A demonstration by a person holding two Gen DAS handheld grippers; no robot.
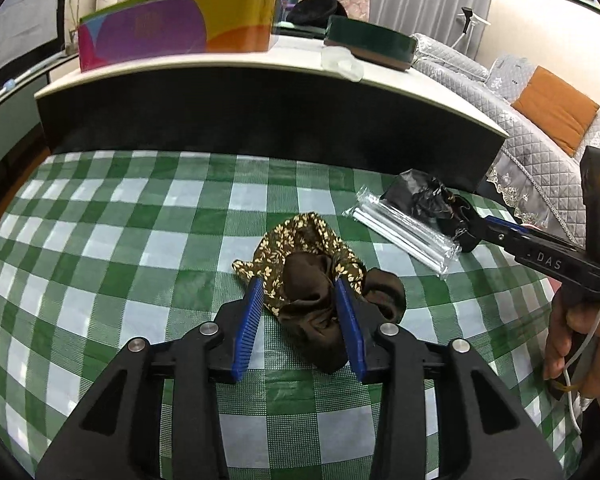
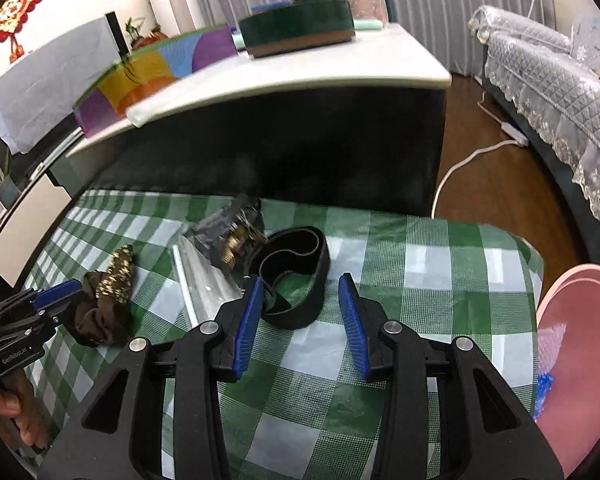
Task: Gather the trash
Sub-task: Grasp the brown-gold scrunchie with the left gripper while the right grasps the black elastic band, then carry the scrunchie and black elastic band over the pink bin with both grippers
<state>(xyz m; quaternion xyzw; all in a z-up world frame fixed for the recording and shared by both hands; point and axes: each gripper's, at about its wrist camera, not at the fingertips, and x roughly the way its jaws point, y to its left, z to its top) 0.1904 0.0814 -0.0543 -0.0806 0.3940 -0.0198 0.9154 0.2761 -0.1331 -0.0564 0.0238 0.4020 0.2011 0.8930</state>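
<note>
A brown and floral fabric scrunchie point(image 1: 304, 280) lies on the green checked cloth point(image 1: 140, 240). My left gripper point(image 1: 300, 286) straddles it, a blue pad on each side, and the fabric looks unsqueezed. In the right wrist view a black band loop point(image 2: 290, 276) lies flat. My right gripper point(image 2: 302, 280) hangs open over the loop's near part, its left pad above the band's left edge. Beside the band are a clear packet of white straws point(image 1: 404, 232) and a crumpled black wrapper point(image 1: 420, 196). Each gripper shows in the other's view: right gripper point(image 1: 462, 228), left gripper point(image 2: 72, 296).
A pink basin point(image 2: 580, 360) holding bubble wrap stands past the cloth's right edge. Behind the cloth rises a black-fronted table with a white top point(image 1: 260, 120), carrying a coloured box point(image 1: 172, 28) and a green box point(image 1: 368, 40). A grey quilted sofa point(image 2: 548, 80) is at right.
</note>
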